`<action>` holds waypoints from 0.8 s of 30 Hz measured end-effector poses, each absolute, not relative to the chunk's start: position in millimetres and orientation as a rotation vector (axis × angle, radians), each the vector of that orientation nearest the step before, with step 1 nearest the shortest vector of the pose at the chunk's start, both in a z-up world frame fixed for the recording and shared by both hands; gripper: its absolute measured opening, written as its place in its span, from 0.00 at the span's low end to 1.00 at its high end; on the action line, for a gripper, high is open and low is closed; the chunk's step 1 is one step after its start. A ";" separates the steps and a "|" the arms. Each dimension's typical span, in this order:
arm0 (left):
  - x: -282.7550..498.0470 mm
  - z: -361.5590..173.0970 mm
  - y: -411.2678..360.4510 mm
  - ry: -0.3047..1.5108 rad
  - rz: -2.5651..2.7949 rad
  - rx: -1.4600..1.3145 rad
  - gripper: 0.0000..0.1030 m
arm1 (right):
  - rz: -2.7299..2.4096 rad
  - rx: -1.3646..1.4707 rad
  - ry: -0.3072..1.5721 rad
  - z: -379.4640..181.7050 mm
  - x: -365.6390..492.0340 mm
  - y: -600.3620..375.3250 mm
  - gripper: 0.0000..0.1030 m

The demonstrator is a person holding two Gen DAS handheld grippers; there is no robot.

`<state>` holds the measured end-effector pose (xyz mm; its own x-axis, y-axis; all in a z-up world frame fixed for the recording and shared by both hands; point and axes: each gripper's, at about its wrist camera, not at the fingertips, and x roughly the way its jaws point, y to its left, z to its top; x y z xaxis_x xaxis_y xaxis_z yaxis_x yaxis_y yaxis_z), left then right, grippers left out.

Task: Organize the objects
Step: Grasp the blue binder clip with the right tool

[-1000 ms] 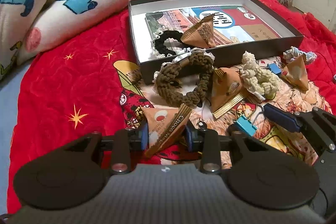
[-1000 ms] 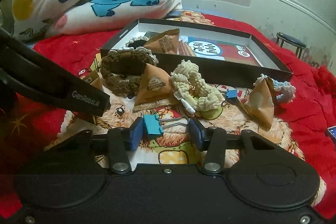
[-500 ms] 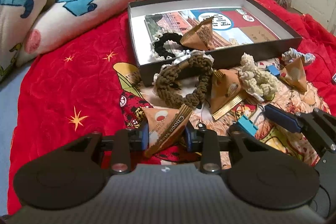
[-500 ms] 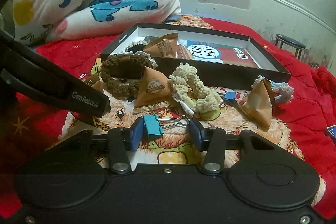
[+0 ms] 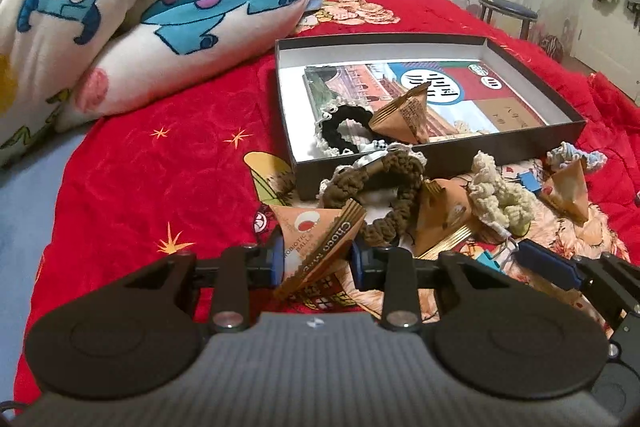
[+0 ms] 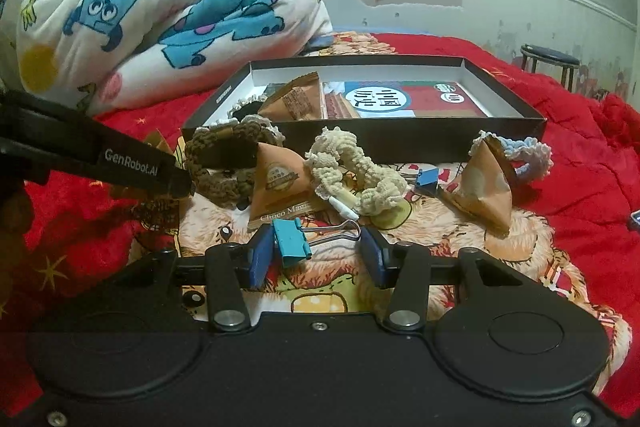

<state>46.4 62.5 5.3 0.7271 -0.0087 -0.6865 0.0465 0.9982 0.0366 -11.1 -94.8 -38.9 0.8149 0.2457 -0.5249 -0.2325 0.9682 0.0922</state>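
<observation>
My left gripper is shut on a brown triangular snack packet just above the red bedspread. My right gripper is shut on a light-blue binder clip, which lies lengthwise, its wire handle against the right pad. A black shallow box lies beyond; inside it are a booklet, a black scrunchie and a packet. In front of the box lie a brown scrunchie, a cream scrunchie, two more packets and a small blue clip.
A rolled quilt with blue cartoon monsters fills the far left. A blue-and-white scrunchie lies right of the pile. A round stool stands past the bed by the wall. Open red bedspread lies left of the box.
Both views have tipped upward, so the box sits lower in frame and more wall shows. The packet and the binder clip keep their places between the fingers.
</observation>
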 end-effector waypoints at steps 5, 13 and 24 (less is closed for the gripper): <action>45.4 6.2 62.1 0.736 -0.027 0.047 0.35 | 0.265 0.067 0.557 -37.4 -10.6 -100.4 0.44; 40.6 17.5 75.2 0.638 0.018 -0.037 0.35 | 0.254 0.086 0.570 -36.5 -8.7 -101.0 0.44; 42.5 13.5 71.9 0.641 0.012 -0.030 0.35 | 0.291 0.136 0.558 -31.5 -11.5 -100.9 0.44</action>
